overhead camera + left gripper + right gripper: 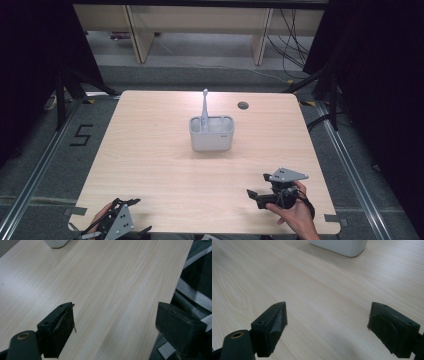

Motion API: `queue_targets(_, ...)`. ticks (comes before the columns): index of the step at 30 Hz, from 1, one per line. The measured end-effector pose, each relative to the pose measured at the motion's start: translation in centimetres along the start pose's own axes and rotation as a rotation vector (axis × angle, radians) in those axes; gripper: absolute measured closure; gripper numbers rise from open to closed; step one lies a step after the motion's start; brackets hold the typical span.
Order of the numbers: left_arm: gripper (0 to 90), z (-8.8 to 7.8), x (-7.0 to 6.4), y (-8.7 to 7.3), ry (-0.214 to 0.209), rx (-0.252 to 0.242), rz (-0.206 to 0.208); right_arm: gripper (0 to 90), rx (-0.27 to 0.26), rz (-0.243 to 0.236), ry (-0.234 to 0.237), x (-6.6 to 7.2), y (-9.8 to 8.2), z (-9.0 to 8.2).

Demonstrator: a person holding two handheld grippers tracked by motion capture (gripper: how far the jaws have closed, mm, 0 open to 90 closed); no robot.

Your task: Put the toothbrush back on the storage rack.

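A white holder (pixel 212 134) with several compartments stands at the middle of the wooden table (pixel 150 165); its base shows at the top of the left gripper view (pixel 56 243) and of the right gripper view (pixel 339 246). A white toothbrush (pixel 204 111) stands upright in its left compartment. My left gripper (pixel 134 216) is at the table's near left corner, open, with nothing between its jaws (pixel 115 322). My right gripper (pixel 257 186) is near the front right, held by a hand (pixel 296 214), open and empty (pixel 327 322), pointing left toward the holder.
A small dark round grommet (pixel 243 105) sits in the table near its far right edge. Beyond the table are wooden furniture legs (pixel 142 40) and loose cables (pixel 292 45) on the floor. Dark curtains flank both sides.
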State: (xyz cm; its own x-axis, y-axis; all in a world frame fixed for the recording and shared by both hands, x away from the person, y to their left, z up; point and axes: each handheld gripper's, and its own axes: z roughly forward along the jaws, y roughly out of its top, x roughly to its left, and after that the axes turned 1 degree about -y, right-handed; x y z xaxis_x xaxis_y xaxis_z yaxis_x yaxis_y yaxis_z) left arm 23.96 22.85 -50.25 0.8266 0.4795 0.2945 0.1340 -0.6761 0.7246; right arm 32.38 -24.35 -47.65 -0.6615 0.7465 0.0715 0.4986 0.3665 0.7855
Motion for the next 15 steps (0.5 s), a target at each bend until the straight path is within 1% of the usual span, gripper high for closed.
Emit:
queue_targets(1,14.9,0.0,0.0,0.0,0.000,0.000,0.000,16.3,0.011,0.023,0.006,0.2,-0.1,-0.1)
queue_targets(2,14.9,0.0,0.0,0.0,0.000,0.000,-0.001,16.3,0.011,0.004,-0.002,0.0,-0.2,-0.1)
queue_targets(3,14.9,0.0,0.0,0.0,0.001,0.000,0.000,16.3,0.005,0.002,-0.009,0.0,-0.4,-0.1)
queue_targets(4,14.9,0.1,-0.1,0.0,0.000,-0.011,-0.010,16.3,0.024,0.024,-0.006,0.2,-0.5,-0.2)
queue_targets(5,14.9,0.1,-0.1,0.0,0.000,-0.014,-0.017,16.3,0.025,0.008,-0.013,0.0,-0.6,-0.3)
queue_targets(6,14.9,0.1,-0.1,0.0,0.000,-0.013,-0.015,16.3,0.028,0.016,-0.005,0.1,-0.8,-0.2)
queue_targets(7,14.9,0.0,0.0,0.0,0.001,0.000,0.000,16.3,0.029,0.020,-0.013,0.1,-0.9,-0.3)
queue_targets(8,14.9,0.0,0.0,0.0,0.000,0.000,-0.001,16.3,0.038,0.015,-0.011,0.1,-0.9,-0.4)
queue_targets(9,14.9,0.0,0.0,0.0,-0.001,-0.004,-0.001,16.3,0.041,0.008,-0.019,0.0,-1.0,-0.5)
queue_targets(10,14.9,0.0,0.0,0.0,-0.003,-0.010,-0.003,16.3,0.041,0.015,-0.021,0.1,-1.2,-0.5)
queue_targets(11,14.9,0.1,-0.1,0.0,0.001,-0.014,-0.012,16.2,0.044,0.031,-0.011,0.3,-1.3,-0.5)
queue_targets(12,14.9,0.0,0.0,0.0,-0.002,-0.008,-0.002,16.3,0.055,0.011,-0.018,0.1,-1.3,-0.6)
queue_targets(13,14.9,0.0,0.0,0.0,0.001,-0.003,0.000,16.2,0.058,0.023,-0.021,0.2,-1.4,-0.7)
queue_targets(15,14.9,0.0,0.0,0.0,0.001,-0.004,0.000,16.2,0.061,0.017,-0.024,0.3,-1.6,-0.7)
